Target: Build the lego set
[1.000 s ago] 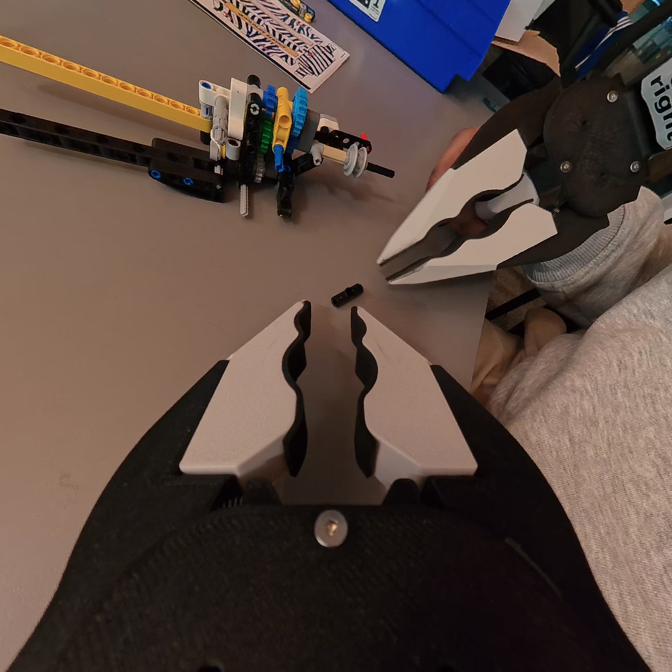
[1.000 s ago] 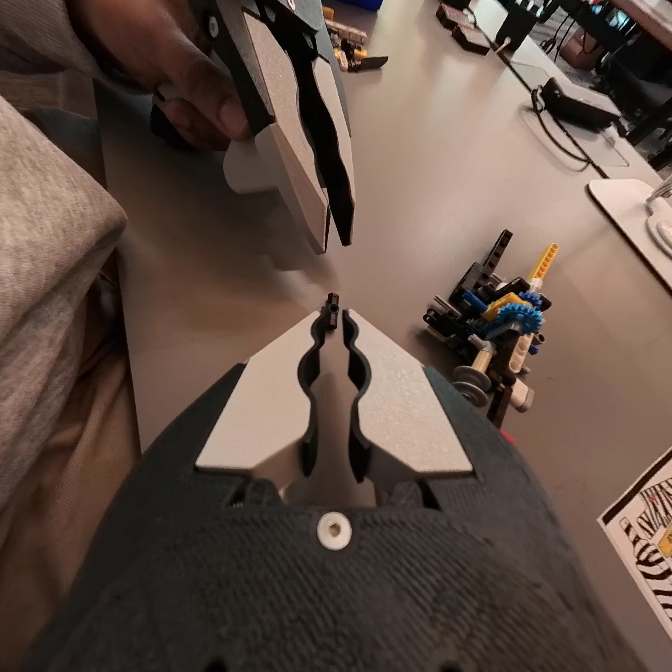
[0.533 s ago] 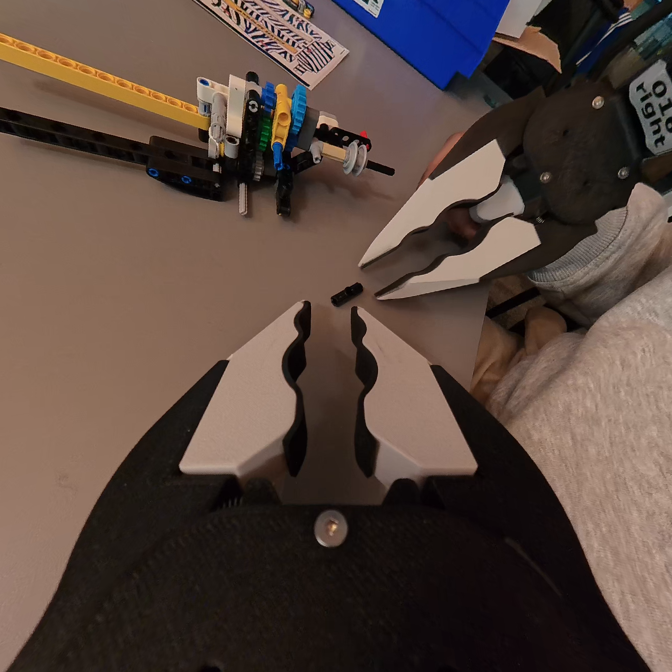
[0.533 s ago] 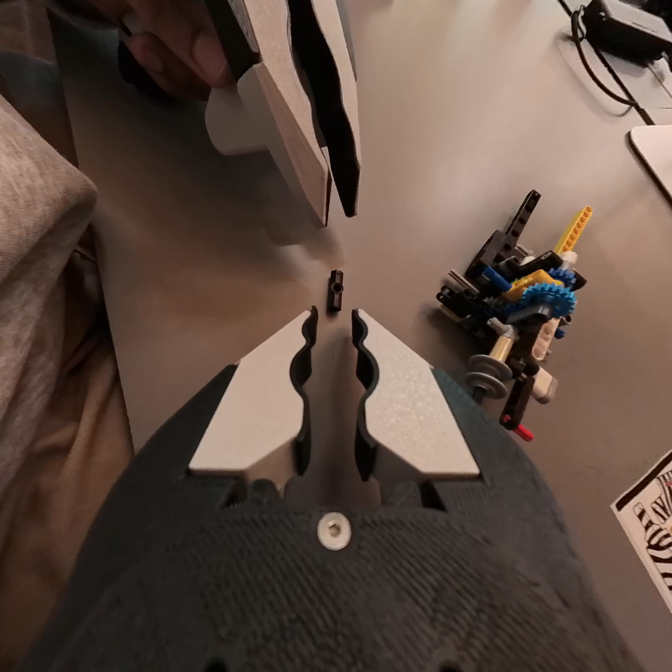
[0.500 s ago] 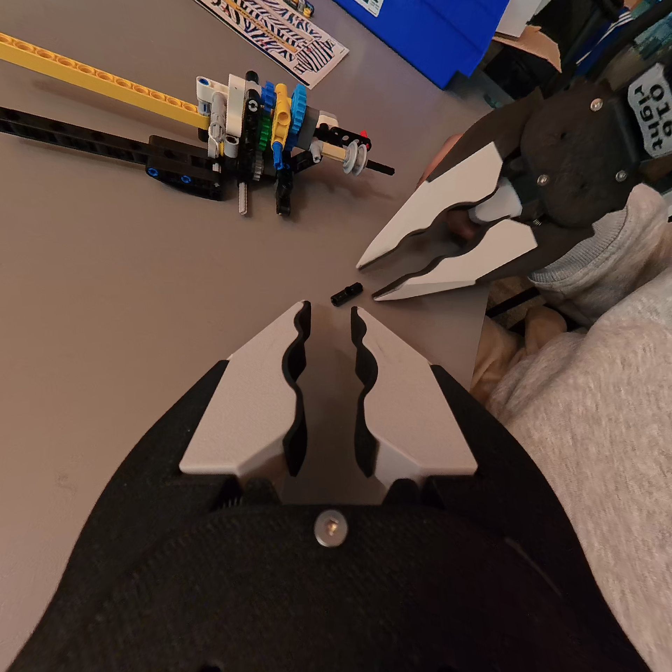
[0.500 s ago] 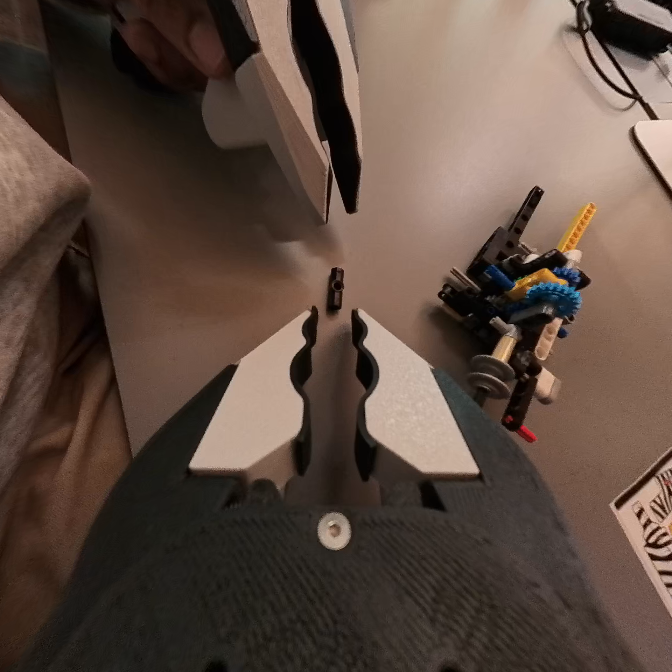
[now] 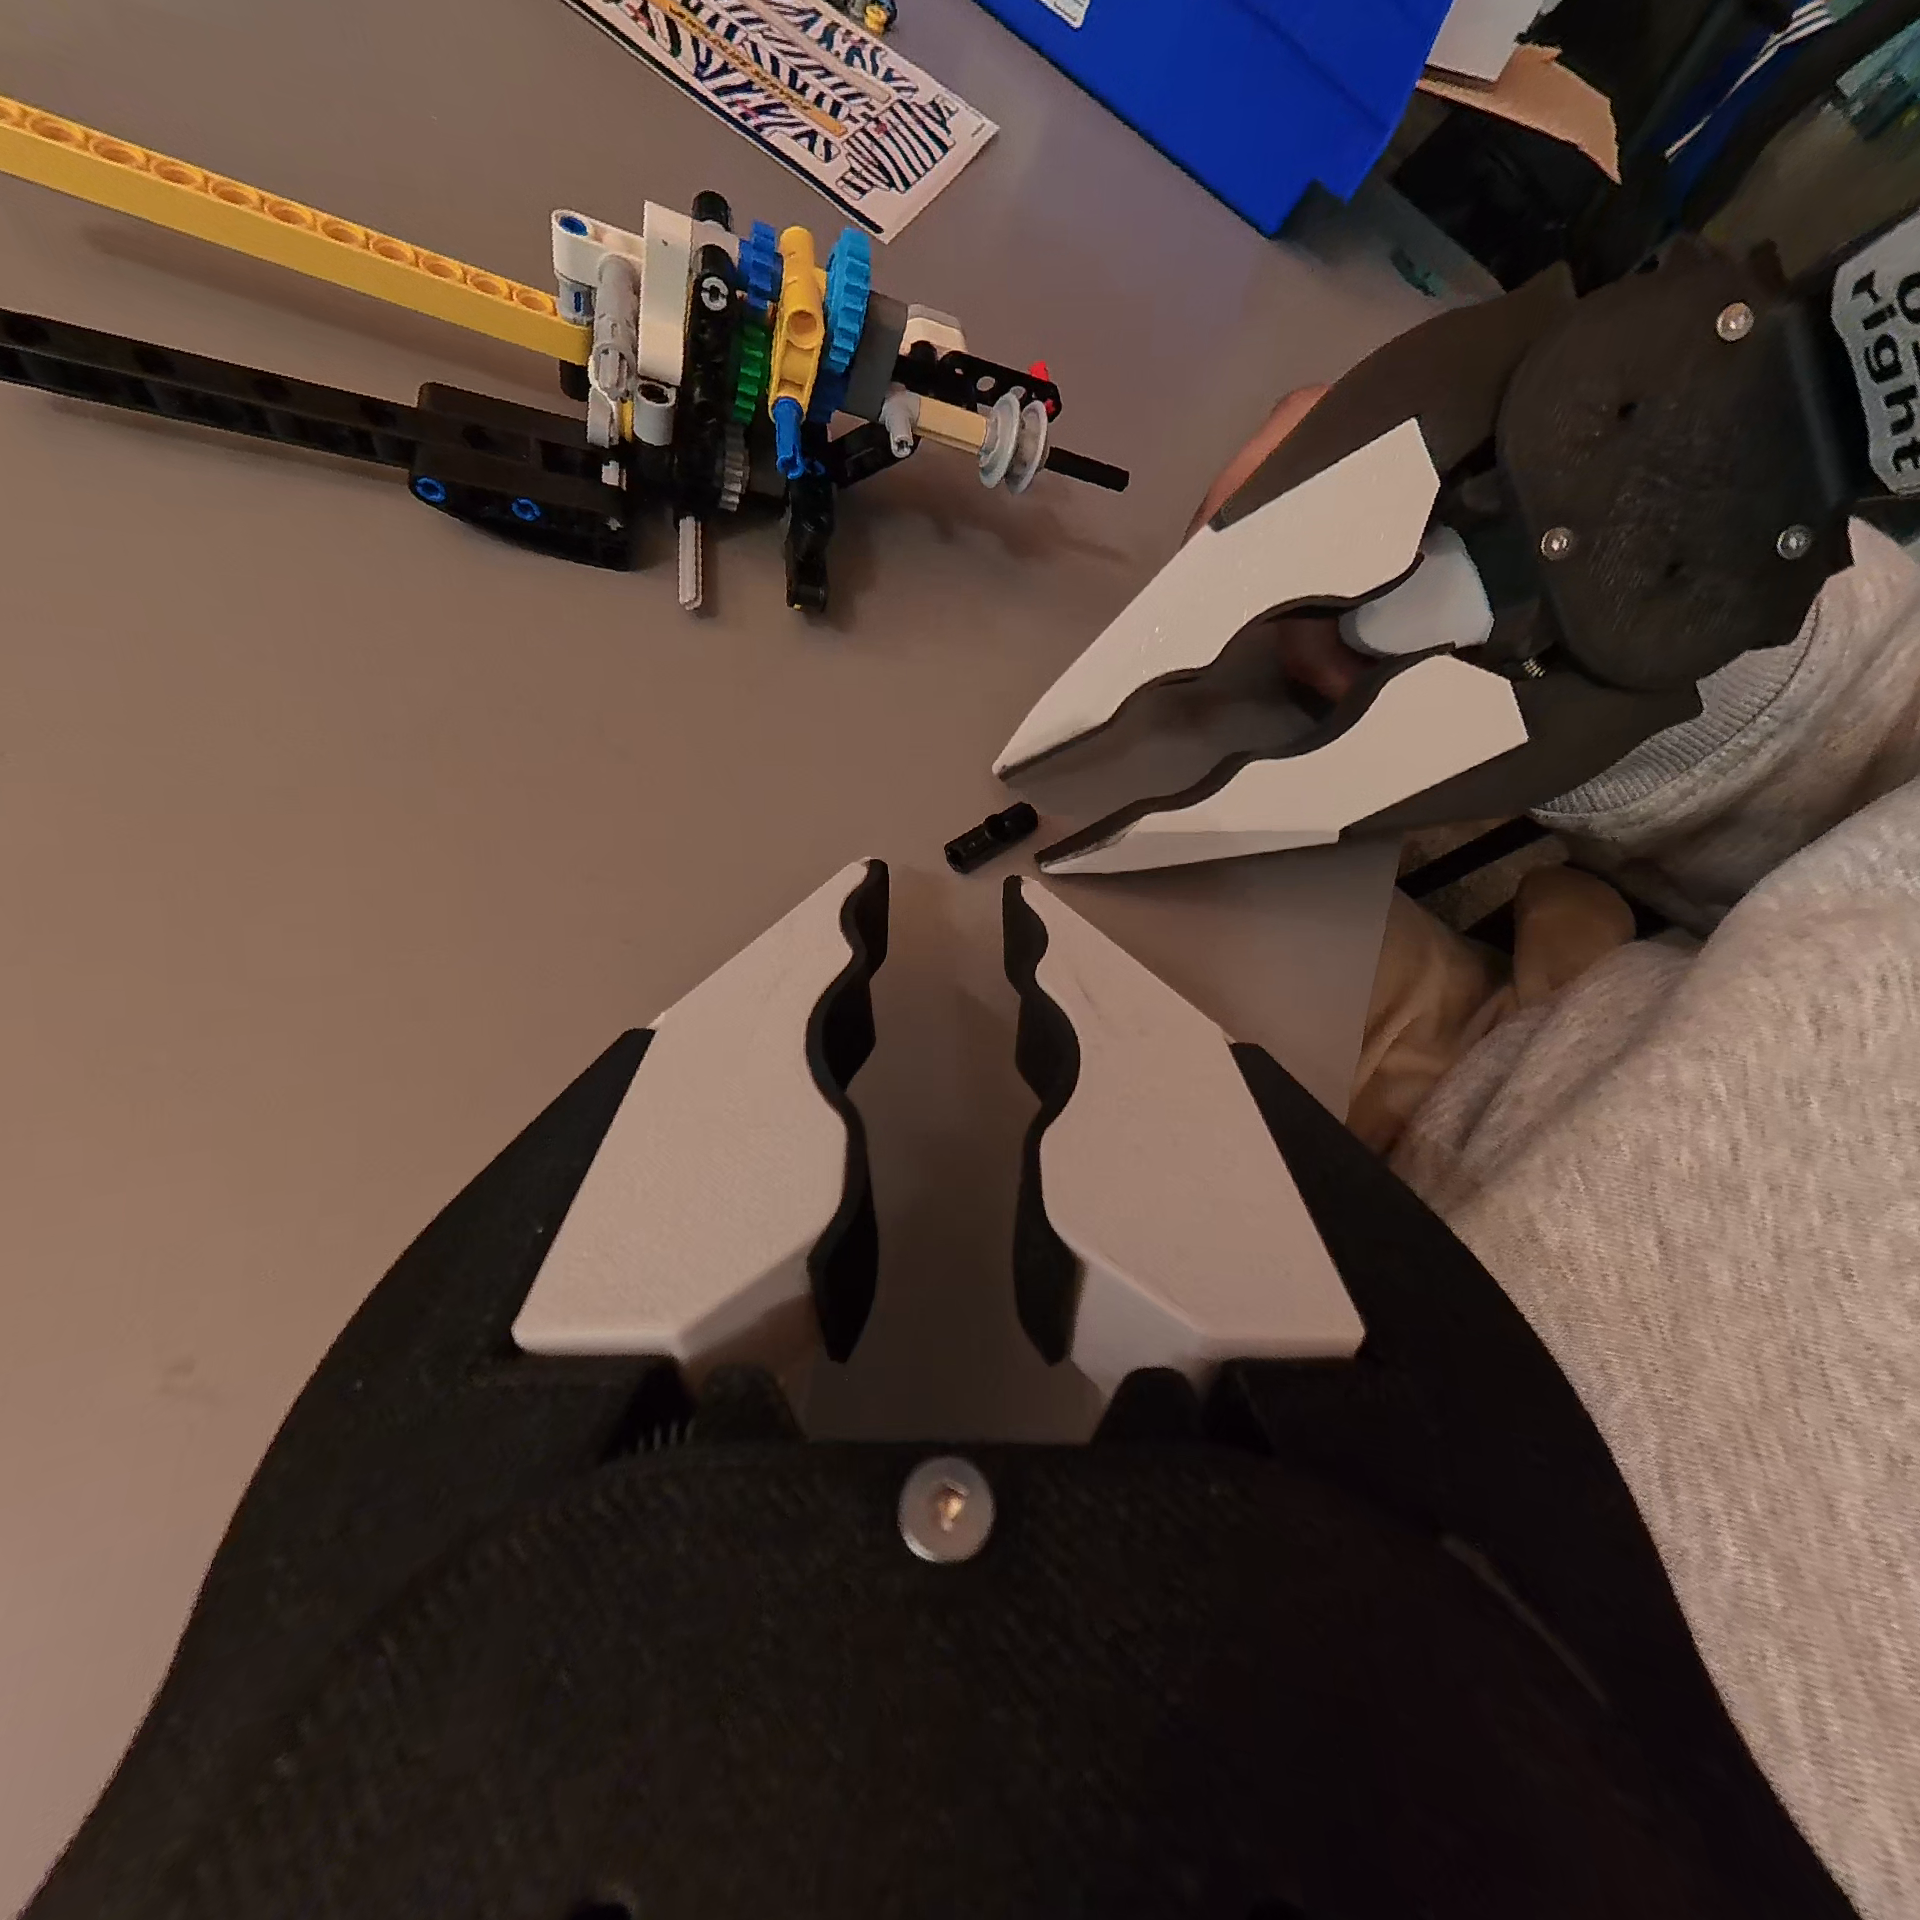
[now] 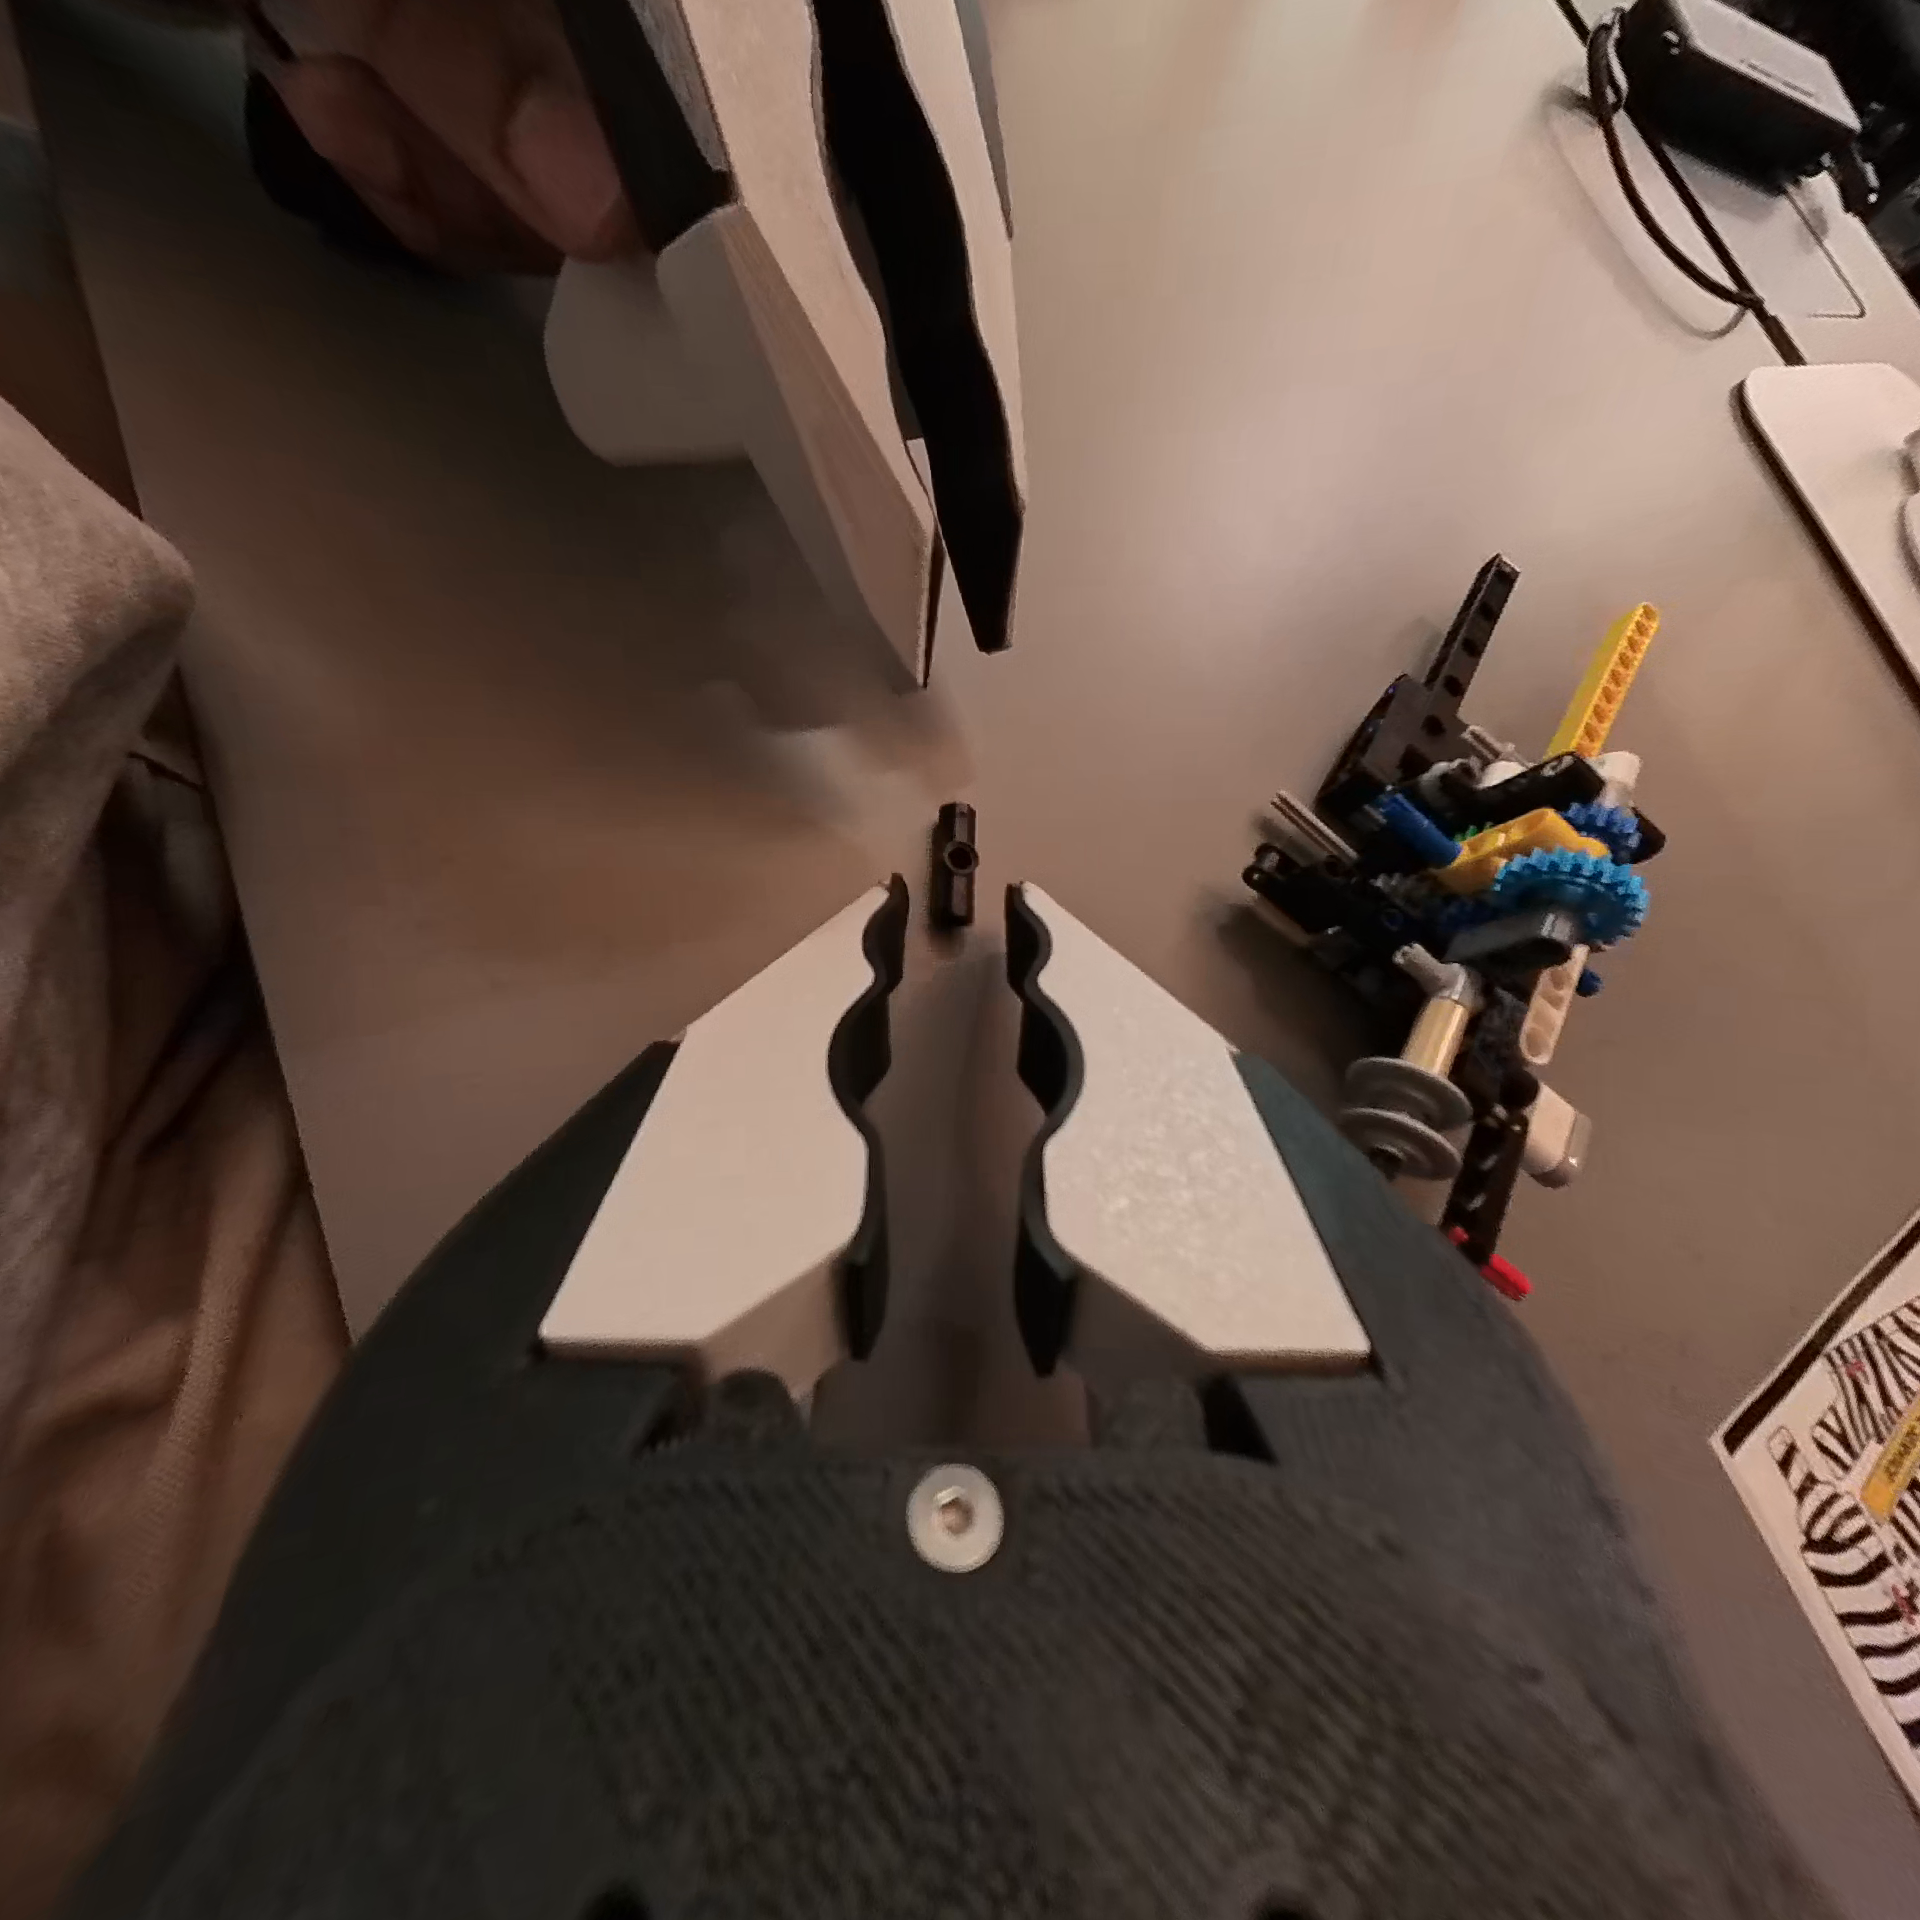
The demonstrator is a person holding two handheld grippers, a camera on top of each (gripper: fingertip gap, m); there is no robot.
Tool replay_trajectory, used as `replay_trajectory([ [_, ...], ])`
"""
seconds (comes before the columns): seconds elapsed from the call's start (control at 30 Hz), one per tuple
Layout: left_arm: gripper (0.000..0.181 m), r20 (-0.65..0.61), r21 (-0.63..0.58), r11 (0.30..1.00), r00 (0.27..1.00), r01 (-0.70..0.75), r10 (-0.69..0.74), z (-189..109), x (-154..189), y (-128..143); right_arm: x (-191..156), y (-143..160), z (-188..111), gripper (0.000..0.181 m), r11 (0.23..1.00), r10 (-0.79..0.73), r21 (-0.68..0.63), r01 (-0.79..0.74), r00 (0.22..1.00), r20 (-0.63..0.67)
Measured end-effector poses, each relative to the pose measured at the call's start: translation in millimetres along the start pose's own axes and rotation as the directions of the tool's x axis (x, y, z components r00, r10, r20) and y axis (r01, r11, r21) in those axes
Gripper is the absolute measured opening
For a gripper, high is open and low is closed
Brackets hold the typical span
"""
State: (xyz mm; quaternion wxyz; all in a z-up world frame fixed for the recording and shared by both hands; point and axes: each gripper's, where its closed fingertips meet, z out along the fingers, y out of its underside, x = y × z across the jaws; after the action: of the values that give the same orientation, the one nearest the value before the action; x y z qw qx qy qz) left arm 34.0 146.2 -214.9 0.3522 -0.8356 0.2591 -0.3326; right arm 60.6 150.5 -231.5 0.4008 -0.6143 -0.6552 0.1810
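A small black connector [image 7: 990, 836] lies on the grey table [image 7: 312, 831] near its edge. My left gripper [image 7: 945, 878] is open and empty, its tips just short of the connector. My right gripper [image 7: 1023, 816] comes in from the right, open. In the right wrist view the right gripper [image 8: 954, 888] has its fingertips either side of the near end of the connector [image 8: 954, 862], not clamped on it. The left gripper [image 8: 956, 660] hangs just beyond. The part-built lego assembly [image 7: 727, 364] with blue gears, a yellow beam [image 7: 260, 218] and a black beam [image 7: 208, 384] lies apart; it also shows in the right wrist view [image 8: 1507, 883].
A zebra-patterned sticker sheet [image 7: 810, 94] and a blue bin [image 7: 1195, 83] lie behind the assembly. The table edge [image 7: 1371, 987] runs close beside the connector, with a grey sleeve [image 7: 1662, 1247] past it. A white pad [image 8: 1849, 488] and cables [image 8: 1662, 208] lie at the far right. Only a small space, under 4 cm, lies between the two pairs of fingers. From either gripper's tips it is about 15 centimetres to the yellow beam [image 7: 260, 218]. My right wrist view [image 8: 1592, 708] looks at it from another angle.
My right gripper has opened, pulled back a little, then come forward so its tips flank the connector. The connector and my left gripper have not moved.
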Motion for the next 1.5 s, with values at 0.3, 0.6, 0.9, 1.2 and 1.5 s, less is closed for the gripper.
replay_trajectory([
  [0.3, 0.02, 0.004, -0.005, 1.0, 1.0, -0.005, 0.005, 1, 0, 1, 2, -1, 4, 0.016, 1.0, 0.014, -0.01, -0.014, 1.0, -0.018],
  [0.6, 0.02, 0.006, -0.011, 1.0, 1.0, -0.009, 0.009, 1, 0, 1, 3, 2, 7, 0.007, 0.999, 0.023, -0.023, -0.023, 0.999, -0.026],
  [0.9, 0.022, -0.003, -0.03, 1.0, 1.0, -0.004, 0.004, 4, 1, 3, 1, 3, 8, 0.006, 0.999, 0.027, -0.02, -0.027, 1.0, -0.012],
  [1.2, 0.022, -0.071, 0.007, 1.0, 0.997, 0.0, 0.0, 0, 8, -1, 7, -6, -10, 0.006, 0.977, 0.182, 0.096, -0.189, 0.98, 0.08],
  [1.5, 0.021, -0.047, 0.097, 0.982, 0.985, -0.161, 0.166, -6, 23, -12, 8, -12, -16, 0.006, 0.958, 0.227, 0.147, -0.248, 0.963, 0.146],
])
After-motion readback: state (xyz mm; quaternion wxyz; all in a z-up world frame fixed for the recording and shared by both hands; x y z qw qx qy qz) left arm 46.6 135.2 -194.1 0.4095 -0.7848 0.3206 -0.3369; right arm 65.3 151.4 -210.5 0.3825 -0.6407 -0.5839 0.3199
